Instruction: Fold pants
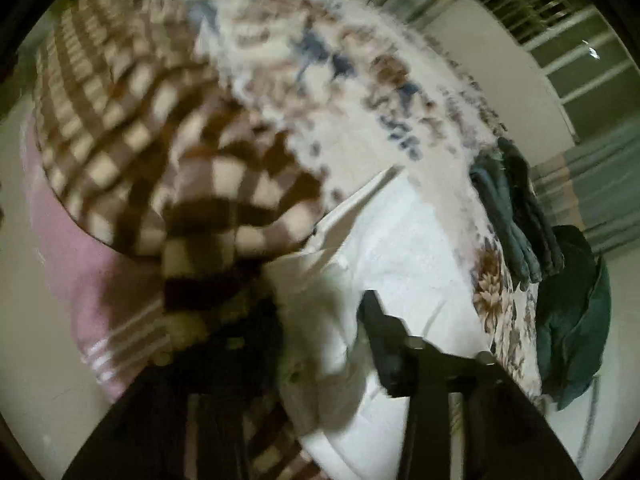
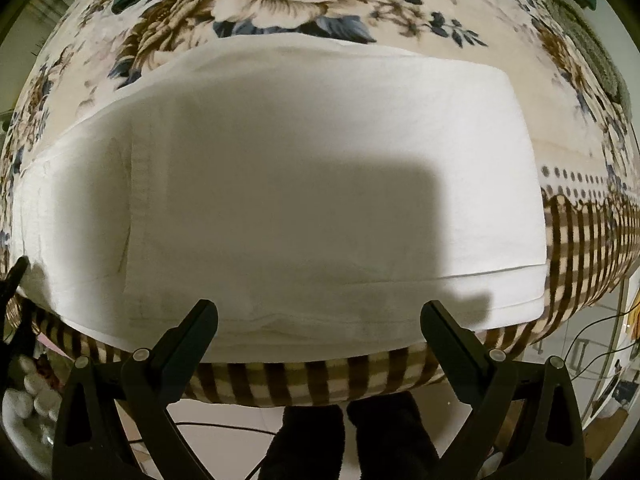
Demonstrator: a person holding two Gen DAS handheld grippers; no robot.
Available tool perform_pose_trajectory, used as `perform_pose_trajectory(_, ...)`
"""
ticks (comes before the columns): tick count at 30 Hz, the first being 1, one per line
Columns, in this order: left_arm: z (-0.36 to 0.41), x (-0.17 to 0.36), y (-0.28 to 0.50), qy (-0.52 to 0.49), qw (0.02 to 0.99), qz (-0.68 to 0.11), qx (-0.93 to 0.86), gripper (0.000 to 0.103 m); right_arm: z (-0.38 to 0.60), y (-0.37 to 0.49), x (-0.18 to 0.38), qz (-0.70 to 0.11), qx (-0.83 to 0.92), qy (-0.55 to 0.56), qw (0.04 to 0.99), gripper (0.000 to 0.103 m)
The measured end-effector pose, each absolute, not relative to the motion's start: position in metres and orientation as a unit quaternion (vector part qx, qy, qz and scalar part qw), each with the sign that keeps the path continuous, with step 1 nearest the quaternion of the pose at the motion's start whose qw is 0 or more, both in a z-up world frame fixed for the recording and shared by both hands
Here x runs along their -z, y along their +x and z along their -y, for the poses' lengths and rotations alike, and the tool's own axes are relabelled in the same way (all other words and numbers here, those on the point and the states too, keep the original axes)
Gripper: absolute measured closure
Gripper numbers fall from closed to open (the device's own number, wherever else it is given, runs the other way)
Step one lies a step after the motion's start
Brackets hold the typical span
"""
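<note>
White pants (image 2: 304, 184) lie folded into a broad rectangle on a floral blanket (image 2: 280, 4), with layered edges along the near side. My right gripper (image 2: 320, 316) is open and empty, its two black fingers (image 2: 196, 328) spread just above the near edge of the pants. In the blurred left wrist view the white pants (image 1: 400, 248) lie ahead. One black finger of my left gripper (image 1: 376, 320) shows over the fabric; the other is lost in blur, so I cannot tell its state.
The blanket has a brown checked border (image 2: 592, 248) that hangs over the bed edge (image 1: 132, 148). Dark green clothes (image 1: 572, 320) and grey-green garments (image 1: 508, 208) lie at the bed's far side. A pink striped cloth (image 1: 92, 280) hangs at the left. Cables (image 2: 592, 344) trail over the floor below.
</note>
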State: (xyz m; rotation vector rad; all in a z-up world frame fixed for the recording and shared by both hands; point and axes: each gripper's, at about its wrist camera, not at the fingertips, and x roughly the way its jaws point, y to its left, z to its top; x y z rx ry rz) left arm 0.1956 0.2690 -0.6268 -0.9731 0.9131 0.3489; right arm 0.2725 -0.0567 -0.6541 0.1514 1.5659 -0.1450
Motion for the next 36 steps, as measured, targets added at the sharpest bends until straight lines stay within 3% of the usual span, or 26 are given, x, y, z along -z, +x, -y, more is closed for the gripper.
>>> perform_pose_trajectory(2, -0.275, 0.642, 0.202, -0.469, 0.759, -0.422, -0.161, 0.064, 0.059, 0.276, 0.654, -0.702, 0.065, 0.063, 0.706, 0.0)
perform_pose_trajectory(4, -0.274, 0.64, 0.205, -0.464, 0.766, -0.415, -0.163, 0.075, 0.061, 0.28, 0.655, -0.699, 0.07, 0.051, 0.71, 0.0)
perform_pose_trajectory(7, -0.259, 0.612, 0.208, -0.416, 0.801, -0.399, -0.161, 0.082, 0.071, 0.286, 0.657, -0.697, 0.082, 0.04, 0.711, 0.0)
perform_pose_trajectory(14, -0.2, 0.521, 0.204, -0.328, 0.866, -0.348, -0.142, 0.084, 0.106, 0.292, 0.657, -0.69, 0.079, 0.056, 0.718, 0.0)
perform_pose_trajectory(23, -0.041, 0.429, 0.206, -0.226, 0.915, -0.323, -0.083, 0.085, 0.227, 0.283, 0.655, -0.687, 0.035, 0.128, 0.715, 0.0)
perform_pose_trajectory(29, 0.089, 0.435, 0.211, -0.18, 0.917, -0.351, -0.057, 0.085, 0.349, 0.273, 0.65, -0.684, 0.046, 0.147, 0.713, 0.0)
perform_pose_trajectory(36, 0.228, 0.512, 0.23, -0.109, 0.893, -0.436, 0.003, 0.085, 0.488, 0.276, 0.654, -0.678, 0.091, 0.149, 0.714, 0.0)
